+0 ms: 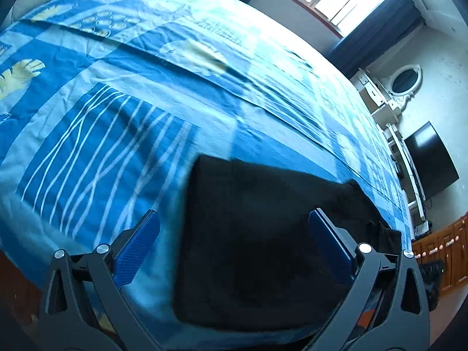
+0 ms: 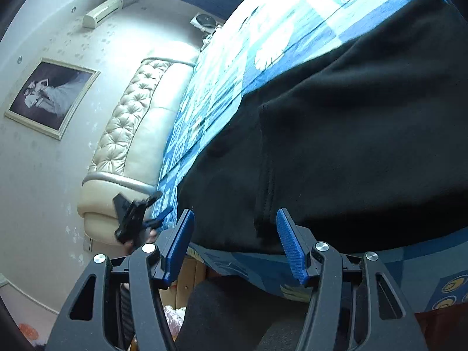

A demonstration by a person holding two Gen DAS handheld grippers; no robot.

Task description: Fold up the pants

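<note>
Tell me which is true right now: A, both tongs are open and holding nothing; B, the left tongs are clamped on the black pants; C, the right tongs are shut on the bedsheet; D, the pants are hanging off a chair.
A: the left tongs and right tongs both stand with jaws spread wide and nothing between them, while the black pants lie on the blue bedsheet.

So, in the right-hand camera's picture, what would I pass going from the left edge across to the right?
Framed picture on the wall → cream tufted headboard → blue patterned bedspread → black pants lying on it.
</note>
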